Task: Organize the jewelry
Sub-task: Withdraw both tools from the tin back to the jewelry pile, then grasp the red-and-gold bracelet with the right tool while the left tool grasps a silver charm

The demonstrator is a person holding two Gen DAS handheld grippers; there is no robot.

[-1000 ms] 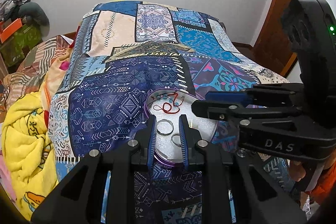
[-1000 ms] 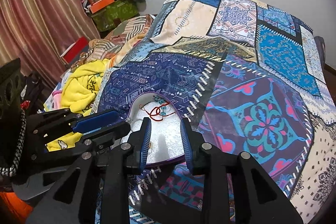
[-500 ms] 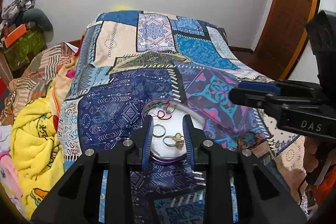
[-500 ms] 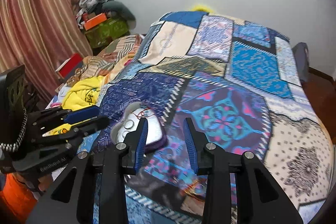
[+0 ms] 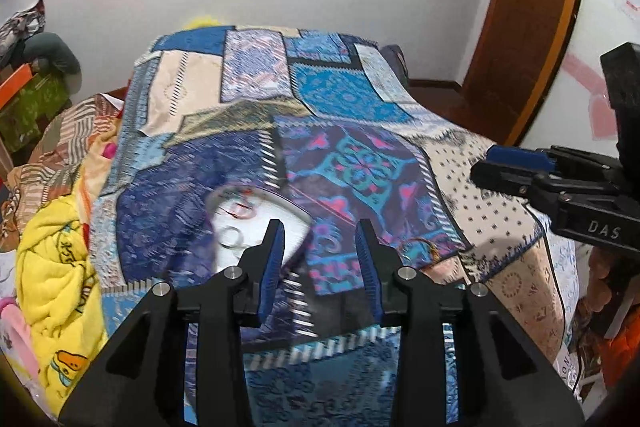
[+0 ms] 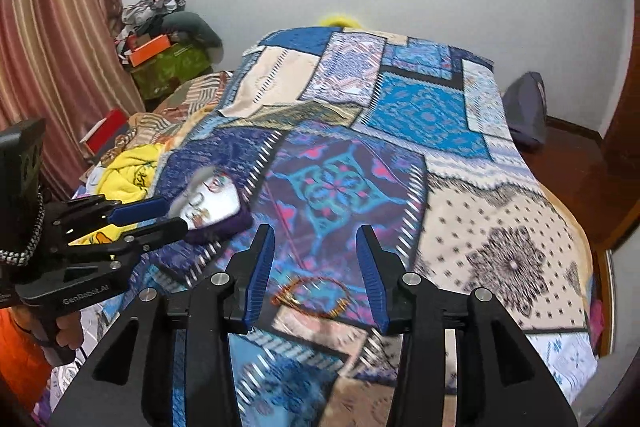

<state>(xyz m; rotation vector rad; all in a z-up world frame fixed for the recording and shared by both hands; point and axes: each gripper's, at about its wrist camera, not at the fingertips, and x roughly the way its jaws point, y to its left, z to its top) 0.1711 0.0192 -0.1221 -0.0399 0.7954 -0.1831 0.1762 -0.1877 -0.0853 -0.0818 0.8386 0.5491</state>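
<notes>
The left gripper (image 5: 320,251) hung above the patchwork bedspread (image 5: 352,163), its jaws parting with nothing between them. The white tray (image 5: 256,223) holding rings and a red cord lay just left of it, well in from the bedspread's edges. The right gripper (image 6: 316,259) was also spreading its jaws, empty, over a thin orange-gold bangle (image 6: 312,293) lying on the bedspread right of the tray. Open cloth stretched beyond toward the wall. "DAS" was readable on the right gripper's body, "GenRobot.AI" on the left's.
</notes>
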